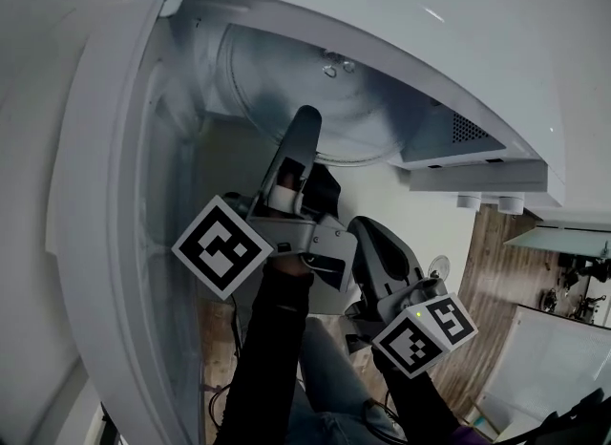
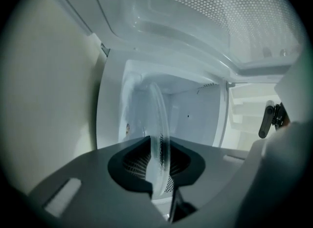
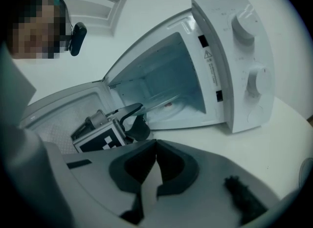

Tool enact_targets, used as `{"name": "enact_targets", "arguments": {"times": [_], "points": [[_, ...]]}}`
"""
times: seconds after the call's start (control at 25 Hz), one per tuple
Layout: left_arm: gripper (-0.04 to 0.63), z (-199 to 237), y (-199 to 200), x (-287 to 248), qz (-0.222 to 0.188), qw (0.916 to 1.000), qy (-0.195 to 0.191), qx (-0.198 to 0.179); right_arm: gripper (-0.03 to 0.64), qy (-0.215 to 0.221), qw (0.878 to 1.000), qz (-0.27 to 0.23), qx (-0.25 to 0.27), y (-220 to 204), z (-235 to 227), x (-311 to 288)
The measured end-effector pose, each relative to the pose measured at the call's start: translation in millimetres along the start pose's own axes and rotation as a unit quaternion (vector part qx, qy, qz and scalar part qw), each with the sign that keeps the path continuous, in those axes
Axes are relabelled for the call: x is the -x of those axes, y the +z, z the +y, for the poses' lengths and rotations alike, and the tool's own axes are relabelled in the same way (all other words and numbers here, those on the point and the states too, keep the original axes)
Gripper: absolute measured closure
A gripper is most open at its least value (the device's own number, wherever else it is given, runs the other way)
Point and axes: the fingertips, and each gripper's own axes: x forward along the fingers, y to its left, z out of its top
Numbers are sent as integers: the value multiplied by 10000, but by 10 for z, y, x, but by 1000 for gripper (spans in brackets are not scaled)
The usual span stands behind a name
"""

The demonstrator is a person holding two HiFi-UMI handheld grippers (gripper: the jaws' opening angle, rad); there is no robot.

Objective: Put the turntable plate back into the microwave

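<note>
Glass of the turntable plate (image 2: 159,124) is clamped at its rim between the jaws of the left hand-held gripper (image 2: 159,166), and the pads are pressed on both faces of it. The plate is seen edge-on in the left gripper view. It is held in the open mouth of the microwave (image 3: 171,70), partly inside the cavity; whether it touches the cavity floor cannot be told. The door (image 1: 105,195) of the microwave is swung wide open at the left of the cavity. A control panel (image 3: 244,56) with two round knobs is seen at the right of the cavity. The right hand-held gripper (image 3: 155,166) is held in front of the microwave, over the white counter (image 3: 244,158), and apart from the plate. Its jaws are brought together and nothing is between them.
</note>
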Motion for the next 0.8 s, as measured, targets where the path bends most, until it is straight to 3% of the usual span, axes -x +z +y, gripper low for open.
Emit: {"name": "enact_targets", "arguments": {"times": [0.2,0.8], "points": [[537,40,10,-64,43,9999,83,-112,607,200,9998,43,25,10,36,-78],[536,72,71,-208,-23,9993,311,-215,607,124,9999,73,89,54,-19,-147]]}}
